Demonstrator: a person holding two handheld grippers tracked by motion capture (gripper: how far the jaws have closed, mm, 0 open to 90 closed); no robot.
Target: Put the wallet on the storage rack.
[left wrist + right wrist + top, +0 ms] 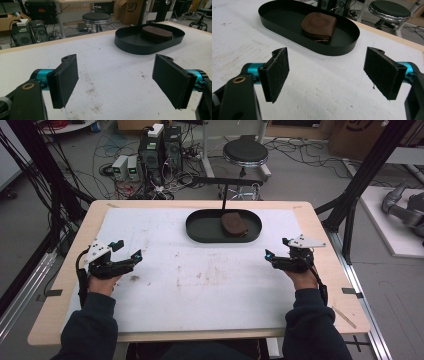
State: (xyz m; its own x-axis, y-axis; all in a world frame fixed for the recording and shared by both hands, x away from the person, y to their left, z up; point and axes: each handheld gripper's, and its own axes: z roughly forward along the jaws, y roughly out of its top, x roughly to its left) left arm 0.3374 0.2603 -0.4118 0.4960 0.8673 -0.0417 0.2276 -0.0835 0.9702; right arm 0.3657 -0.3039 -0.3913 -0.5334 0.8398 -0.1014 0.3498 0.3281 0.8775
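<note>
At the left side of the table (60, 285) the person holds the left gripper (127, 252) a little above the white sheet (200, 285) that covers the wooden top. Its 2 jaws stand wide apart and there is nothing between them; in the left gripper view the dark pads (66, 80) face each other with only the stained white surface between. The gripper points toward the middle of the table and slightly away from the person.

In the middle, near the far edge of the white sheet, lies a black oval tray (200, 227). Inside it, in the right half, rests a small brown leather pouch (233, 224). It lies flat on the tray floor and close to the near wall of the tray. In the right gripper view the pouch (319, 26) shows a round stamped mark on top and a zipper along its near side. Both grippers are well apart from the tray.

At the right side the person holds the right gripper (277, 251), also a little above the sheet. Its jaws are spread wide too and they carry nothing. It points left, toward the middle of the table. Behind the table, on the floor, stand a black round stool (245, 152) and 2 computer towers (160, 150) among many cables.
</note>
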